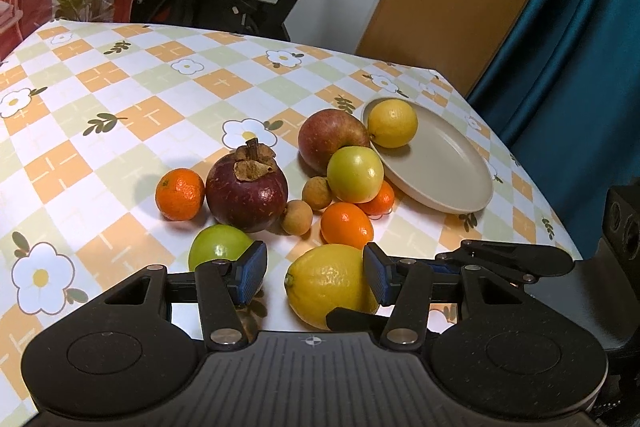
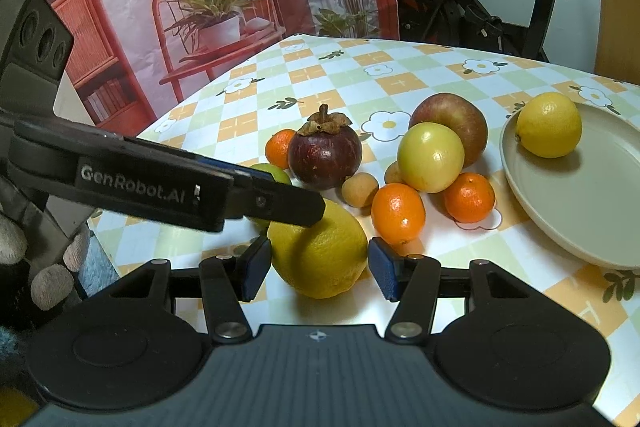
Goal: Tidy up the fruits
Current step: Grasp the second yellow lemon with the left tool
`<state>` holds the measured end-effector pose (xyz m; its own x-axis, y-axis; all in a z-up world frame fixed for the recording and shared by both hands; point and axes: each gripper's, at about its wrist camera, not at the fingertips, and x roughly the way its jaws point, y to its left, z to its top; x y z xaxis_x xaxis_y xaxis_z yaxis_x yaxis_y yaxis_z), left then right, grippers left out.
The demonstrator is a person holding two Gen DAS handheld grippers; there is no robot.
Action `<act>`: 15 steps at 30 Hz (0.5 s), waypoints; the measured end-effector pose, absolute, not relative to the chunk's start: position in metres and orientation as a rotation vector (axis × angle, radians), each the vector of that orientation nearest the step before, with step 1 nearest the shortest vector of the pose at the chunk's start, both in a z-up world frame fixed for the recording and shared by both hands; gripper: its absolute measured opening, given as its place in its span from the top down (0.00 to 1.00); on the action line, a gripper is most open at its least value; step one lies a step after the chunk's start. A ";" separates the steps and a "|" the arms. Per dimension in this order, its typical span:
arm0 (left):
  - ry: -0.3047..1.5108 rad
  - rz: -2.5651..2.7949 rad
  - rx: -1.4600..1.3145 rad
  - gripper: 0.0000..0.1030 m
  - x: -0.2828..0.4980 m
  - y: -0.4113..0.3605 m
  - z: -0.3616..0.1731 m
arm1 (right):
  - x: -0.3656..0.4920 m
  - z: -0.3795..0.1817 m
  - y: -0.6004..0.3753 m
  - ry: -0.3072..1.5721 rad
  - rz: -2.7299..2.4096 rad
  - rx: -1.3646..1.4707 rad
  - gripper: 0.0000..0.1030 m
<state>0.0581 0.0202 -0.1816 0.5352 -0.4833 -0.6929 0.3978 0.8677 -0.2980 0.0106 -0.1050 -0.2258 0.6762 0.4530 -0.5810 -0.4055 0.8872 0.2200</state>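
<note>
Nearest of all, a big lemon [image 2: 318, 255] sits between the spread fingers of the right gripper [image 2: 318, 269], both blue pads flanking it; whether either pad actually touches the skin is hard to tell. From the left wrist view the same lemon [image 1: 328, 285] lies just ahead of the left gripper [image 1: 316, 273], whose fingers also stand apart and hold nothing, its right pad overlapping the lemon's edge. Part of the left gripper crosses the right view and hides most of a green fruit [image 2: 272, 173]. Beyond the pads lie a mangosteen [image 1: 247, 190], tangerines, two longans and an apple [image 1: 330, 137]. Farther right, a second lemon [image 1: 392, 123] rests on the beige plate [image 1: 448, 163].
</note>
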 end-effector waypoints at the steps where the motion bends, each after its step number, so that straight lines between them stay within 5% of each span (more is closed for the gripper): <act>1: 0.861 -0.528 -0.113 0.47 0.058 0.021 -0.182 | 0.011 -0.225 -0.105 0.676 0.484 0.075 0.45; 15: 0.905 -0.568 -0.132 0.46 0.059 0.021 -0.192 | 0.012 -0.226 -0.102 0.689 0.495 0.065 0.46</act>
<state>0.0589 0.0208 -0.1915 0.4820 -0.5191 -0.7058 0.4105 0.8455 -0.3415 0.0120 -0.1020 -0.2256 0.6611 0.4585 -0.5939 -0.4160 0.8827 0.2183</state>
